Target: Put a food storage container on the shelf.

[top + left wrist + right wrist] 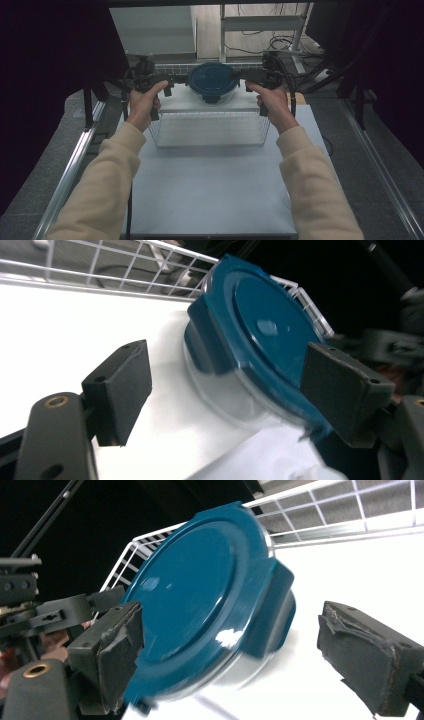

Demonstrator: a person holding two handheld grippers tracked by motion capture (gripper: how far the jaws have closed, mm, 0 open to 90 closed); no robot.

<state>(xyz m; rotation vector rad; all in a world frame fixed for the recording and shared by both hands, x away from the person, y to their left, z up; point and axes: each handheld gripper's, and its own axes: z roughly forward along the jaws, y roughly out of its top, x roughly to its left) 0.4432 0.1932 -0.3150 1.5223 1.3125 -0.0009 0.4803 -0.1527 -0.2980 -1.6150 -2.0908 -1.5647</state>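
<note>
Container: a round clear container with a dark blue clip lid point(213, 82) sits on the white top of the wire basket point(210, 131), at the far middle of the counter point(210, 185), just before the low wire rail point(172, 67) at the back.
Lid: the dark blue clip lid point(260, 335) is flat and round, with clip tabs folded down over the clear wall; it is on the container.
Left tongs: the left tongs point(172, 85) are held level at the container's left side, pointing in toward it. In the left gripper view the left tongs point(250, 385) stand spread, and the container lies between and a little beyond the two pads; one pad overlaps the lid's edge in the picture, but whether it touches cannot be told. The other pad is well apart from it.
Right tongs: the right tongs point(245, 80) mirror them at the container's right side. In the right gripper view the right tongs point(230, 655) are spread too; the container point(210, 625) fills the gap, its lid close by one pad, the other pad clear of it over white surface.
Grip: neither pair pinches the container.
Hands: the left hand point(142, 102) and right hand point(275, 105), in cream sleeves, hold the grippers from the near side.
</note>
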